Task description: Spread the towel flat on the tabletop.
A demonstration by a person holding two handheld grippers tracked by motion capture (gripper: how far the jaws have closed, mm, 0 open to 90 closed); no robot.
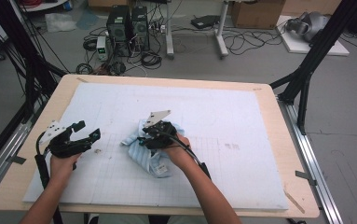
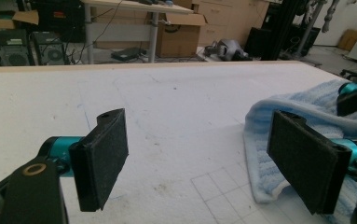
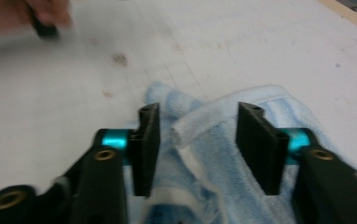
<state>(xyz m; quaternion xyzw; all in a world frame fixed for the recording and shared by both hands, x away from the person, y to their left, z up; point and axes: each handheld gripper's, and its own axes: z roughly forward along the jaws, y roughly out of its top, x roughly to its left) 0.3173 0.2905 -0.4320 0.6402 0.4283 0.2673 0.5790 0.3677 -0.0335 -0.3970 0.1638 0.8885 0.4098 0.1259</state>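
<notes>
Wooden-edged bench (image 1: 288, 140) covered by a white gridded foam mat (image 1: 223, 121); a person's forearms enter from the near side, one tool in each hand. Crumpled light-blue terry towel (image 1: 155, 161) lying bunched on the mat a little left of centre, with a hemmed fold raised along its upper surface. Right tool (image 3: 197, 140) poised directly over the towel: its jaws are parted to a moderate gap, the raised hem stands between them, and the pads do not press on the cloth. Left tool (image 2: 209, 158) held low over bare mat well to the left of the towel, jaws spread wide, with nothing between them; the towel's edge lies just beyond its right jaw. The step in hand appears to be taking hold of the towel in order to spread or fold it. The next move probably calls for the right tool to settle onto the hem and pinch it firmly, while the left tool crosses to a free edge.
</notes>
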